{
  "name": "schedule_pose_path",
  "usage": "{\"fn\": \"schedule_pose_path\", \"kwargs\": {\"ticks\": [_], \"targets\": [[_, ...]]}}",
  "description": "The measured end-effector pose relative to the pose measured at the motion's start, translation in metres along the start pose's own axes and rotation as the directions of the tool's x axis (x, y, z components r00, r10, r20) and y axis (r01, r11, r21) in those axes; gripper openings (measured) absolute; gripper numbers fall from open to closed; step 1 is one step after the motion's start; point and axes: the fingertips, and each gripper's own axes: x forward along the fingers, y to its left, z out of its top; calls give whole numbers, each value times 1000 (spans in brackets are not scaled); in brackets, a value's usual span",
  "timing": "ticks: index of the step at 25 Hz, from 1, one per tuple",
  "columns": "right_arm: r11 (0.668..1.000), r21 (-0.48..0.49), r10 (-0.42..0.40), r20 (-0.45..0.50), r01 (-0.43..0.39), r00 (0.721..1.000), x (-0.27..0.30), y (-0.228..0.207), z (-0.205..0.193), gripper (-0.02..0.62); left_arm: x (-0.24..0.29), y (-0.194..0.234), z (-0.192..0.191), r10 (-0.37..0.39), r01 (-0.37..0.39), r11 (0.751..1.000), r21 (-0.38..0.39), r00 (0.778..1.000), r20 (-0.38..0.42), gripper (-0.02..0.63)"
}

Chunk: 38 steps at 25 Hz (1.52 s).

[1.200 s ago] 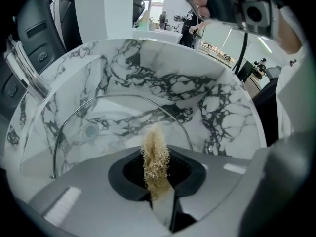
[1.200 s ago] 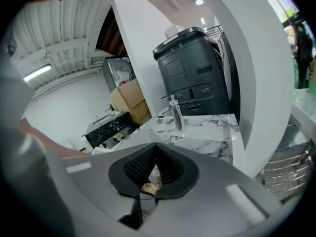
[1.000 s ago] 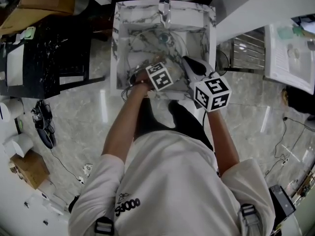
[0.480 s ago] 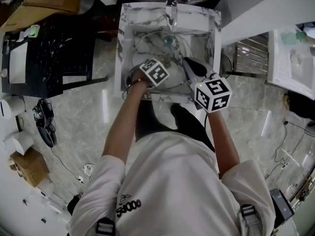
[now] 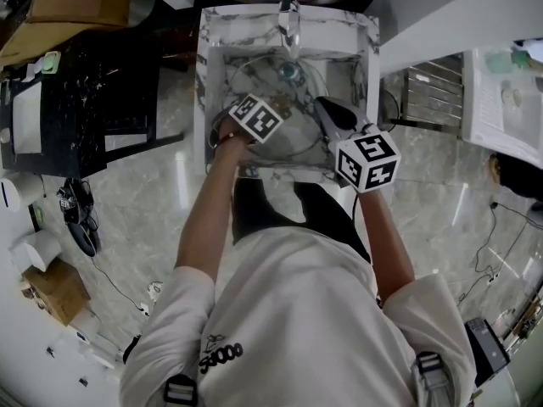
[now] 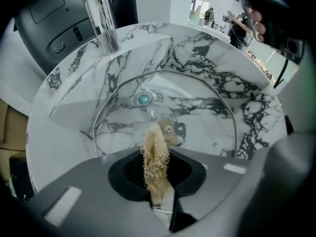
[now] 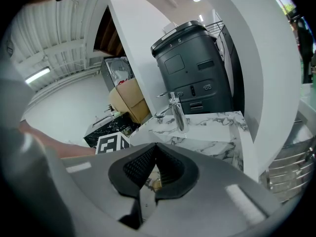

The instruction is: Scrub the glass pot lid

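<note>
— Left gripper [image 5: 257, 119] has slid left across the lid [image 5: 293, 87] since half a second ago. From the head view, the lid lies in the sink [image 5: 204, 75], with the right gripper [image 5: 327, 110] at its right edge.
— And the left gripper view?
— Its jaws pinch a tan scrubber [image 6: 155, 157], tip against the glass near the knob [image 6: 170, 129].
— The right gripper view?
— Jaws pressed almost together, seemingly on the lid's rim.
— Risks?
— I judge that wet glass could slip from that thin hold if the scrub pushes hard, and knock the sink. The scrubber sticks far out, so it may bend or pull loose.
</note>
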Motion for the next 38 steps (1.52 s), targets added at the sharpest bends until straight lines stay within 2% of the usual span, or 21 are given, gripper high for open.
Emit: {"fn": "schedule_pose_path", "kwargs": {"ticks": [8, 15, 18, 24, 29, 38], "targets": [[1000, 20, 1, -25, 0, 1000, 8, -10, -6, 5, 5, 21, 22, 44, -44, 999, -4, 998, 47, 60], [999, 42, -20, -38, 22, 999, 9, -29, -8, 5, 11, 25, 49, 72, -76, 997, 30, 993, 98, 58], [998, 49, -39, -40, 41, 998, 7, -38, -9, 5, 14, 13, 62, 74, -83, 994, 78, 991, 113, 58], [996, 58, -61, -31, 63, 998, 1, -50, -7, 5, 19, -22, 75, 37, -58, 984, 166, 991, 125, 58], [996, 61, -69, -31, 71, 997, -5, -52, -11, 5, 18, -46, 68, -12, -11, 971, 238, 995, 96, 58], [995, 52, -80, -30, 81, 996, -18, -43, -21, 5, 12, -69, 39, -72, 60, 957, 284, 997, 34, 58]]}}
